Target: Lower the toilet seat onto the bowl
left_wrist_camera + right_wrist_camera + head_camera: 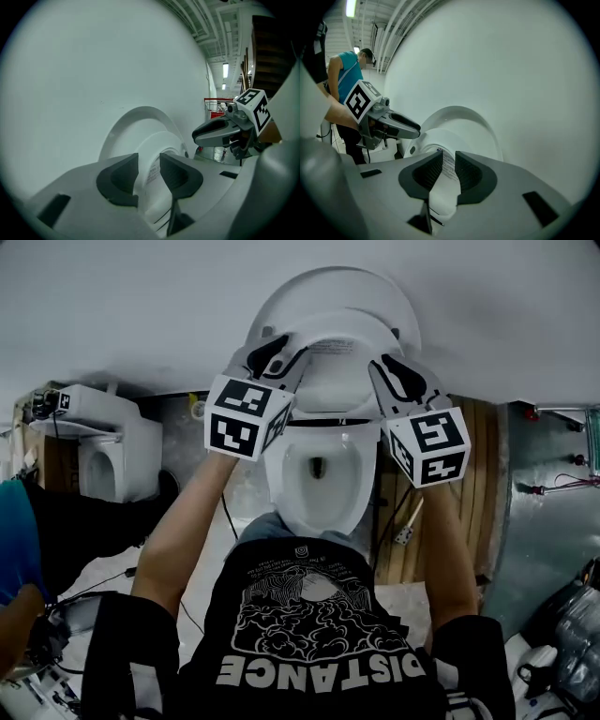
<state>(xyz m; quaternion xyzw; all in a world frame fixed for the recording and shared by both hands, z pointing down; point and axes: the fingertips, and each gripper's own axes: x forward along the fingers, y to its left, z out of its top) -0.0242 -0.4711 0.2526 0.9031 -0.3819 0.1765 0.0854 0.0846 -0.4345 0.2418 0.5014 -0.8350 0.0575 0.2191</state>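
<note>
Both seat [349, 332] edges sit loosely inside left gripper [278, 351], right gripper [392, 371].

"DISTANCE" in white on the person's black shirt [323, 615]

Floor [183, 442] log, ref = your bowl [349, 507] | bowl stands on floor, centre | 2nd toilet [112, 451] well L of bowl | thin cable [228, 517] just L of bowl | wood boards [478, 474] just R of bowl | metal sheet [539, 549] farther R, past boards
</note>
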